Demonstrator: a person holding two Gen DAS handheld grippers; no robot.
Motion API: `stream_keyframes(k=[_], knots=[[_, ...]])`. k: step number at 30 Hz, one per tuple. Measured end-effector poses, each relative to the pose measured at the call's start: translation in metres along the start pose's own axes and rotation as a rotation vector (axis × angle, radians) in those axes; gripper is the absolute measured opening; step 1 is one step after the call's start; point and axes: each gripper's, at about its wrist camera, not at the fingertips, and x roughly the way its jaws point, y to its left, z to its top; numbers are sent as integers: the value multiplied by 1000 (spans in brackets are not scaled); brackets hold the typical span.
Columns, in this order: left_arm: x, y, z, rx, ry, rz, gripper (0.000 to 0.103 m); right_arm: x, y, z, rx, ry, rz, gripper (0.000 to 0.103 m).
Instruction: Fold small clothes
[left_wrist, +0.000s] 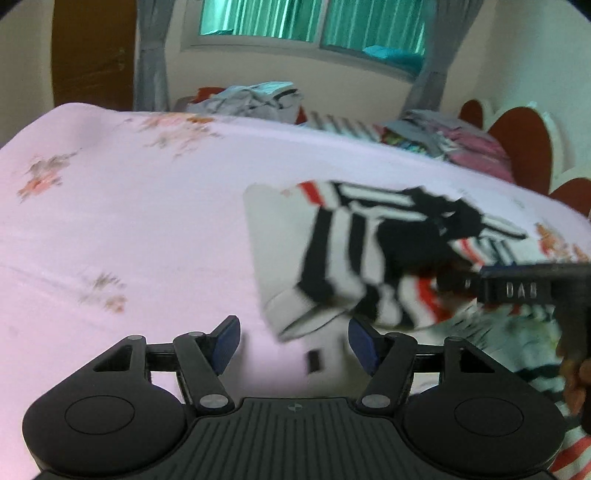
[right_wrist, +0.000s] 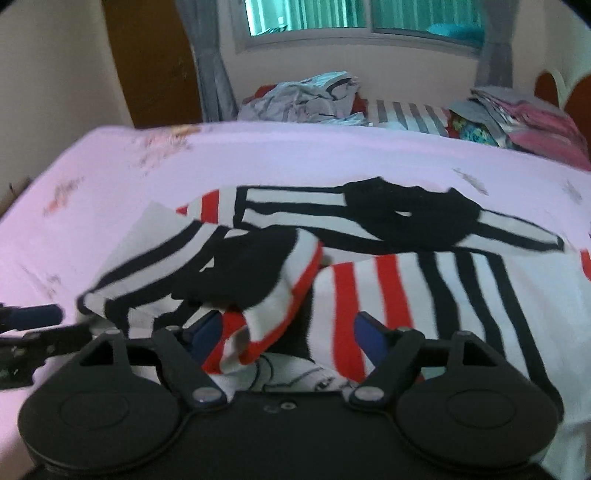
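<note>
Striped garment (right_wrist: 388, 280) lying partly folded on the pink bed (left_wrist: 129, 221); left claw (left_wrist: 293, 341) and right claw (right_wrist: 288, 332) both open, gripping nothing.

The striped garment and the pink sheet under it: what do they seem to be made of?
The black, white and red striped garment looks like soft matte knit fabric, probably cotton: it folds limply and shows no shine. The pale pink flower-printed bed sheet looks like thin smooth woven cloth, lying flat with faint creases. Blur leaves the weave uncertain.

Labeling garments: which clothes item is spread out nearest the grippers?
The black, white and red striped garment on the pink sheet; the other clothes are piled at the bed's far edge.
</note>
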Motion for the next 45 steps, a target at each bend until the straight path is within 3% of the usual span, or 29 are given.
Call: stream_keyframes(k=[3, 5, 6, 8, 9, 13, 16, 18, 22, 25, 27, 31, 34, 37, 38, 42, 43, 45], knots=[[14, -2, -3, 20, -12, 20, 64, 11, 6, 6, -13, 11, -4, 60], [23, -5, 0, 35, -33, 31, 64, 11, 4, 11, 19, 2, 13, 38], [27, -8, 3, 37, -42, 35, 64, 10, 2, 14, 35, -2, 19, 21], [32, -12, 7, 43, -66, 44, 52, -1, -8, 19, 82, -47, 23, 11], [35, -14, 8, 53, -66, 51, 40, -8, -14, 21, 100, -68, 13, 7], [39, -17, 8, 52, -70, 48, 39, -35, -60, 17, 192, -153, -89, 6], [40, -26, 4, 90, -71, 41, 39, -26, -89, 3, 247, -69, -92, 7], [42, -27, 3, 85, -70, 41, 30, -21, -96, -5, 260, -31, -86, 11], [37, -23, 2, 81, -78, 48, 29, -28, -118, -16, 337, -40, -117, 28], [34, -23, 2, 80, -66, 43, 29, -27, -135, -24, 408, -18, -96, 30], [35, -25, 3, 80, -57, 42, 29, -26, -139, -25, 430, -23, -99, 30], [40, -24, 3, 73, -43, 43, 29, -32, -139, -26, 387, -47, -135, 8], [41, -25, 3, 85, -41, 47, 29, -45, -134, -27, 311, -95, -188, 7], [42, -29, 5, 94, -15, 36, 29, -29, -139, -32, 291, 6, -190, 8], [40, -29, 7, 84, -2, 13, 29, -30, -140, -34, 295, 4, -184, 9], [24, -18, 10, 19, 72, -85, 32, -49, -152, -32, 356, -53, -120, 47], [18, -15, 11, 5, 71, -93, 39, -52, -154, -31, 362, -63, -119, 55], [6, -9, 16, -38, 46, -98, 55, -54, -161, -29, 380, -70, -115, 56]])
